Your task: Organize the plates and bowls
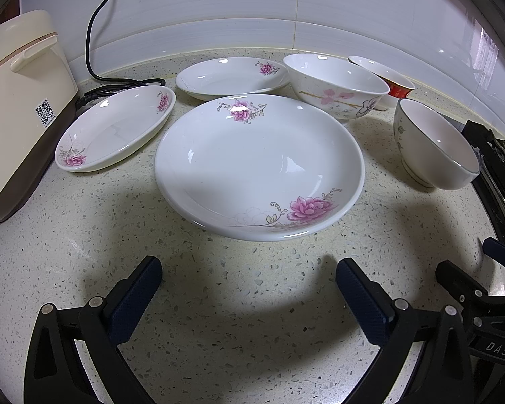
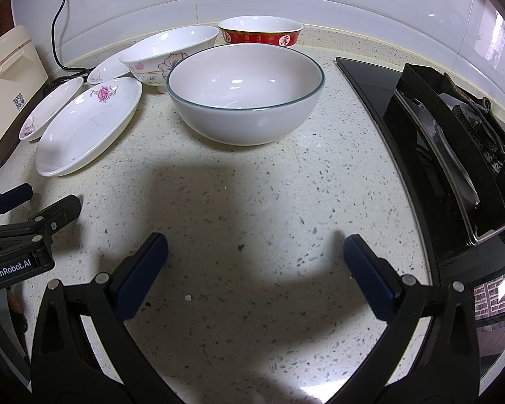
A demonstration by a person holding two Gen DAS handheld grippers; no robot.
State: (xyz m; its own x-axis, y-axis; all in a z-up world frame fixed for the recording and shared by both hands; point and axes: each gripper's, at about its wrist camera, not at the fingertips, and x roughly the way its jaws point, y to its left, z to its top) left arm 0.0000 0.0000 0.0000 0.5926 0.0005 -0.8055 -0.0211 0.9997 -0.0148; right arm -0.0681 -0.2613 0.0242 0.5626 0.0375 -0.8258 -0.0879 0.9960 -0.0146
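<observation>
left wrist view: left gripper (image 1: 249, 276) wide open, lined up on big plate (image 1: 259, 165); right gripper (image 2: 256, 256) open too, facing green-rimmed bowl (image 2: 245, 94), likely pre-grasp.

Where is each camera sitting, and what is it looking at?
Left wrist: sits on the left tongs, low over the counter, facing the big flowered plate; its open fingers show, and the right tongs' tip.
Right wrist: sits on the right tongs, facing the white bowl, stove to its right; its open fingers show.
Shared: same plates, bowls, rice cooker.
</observation>
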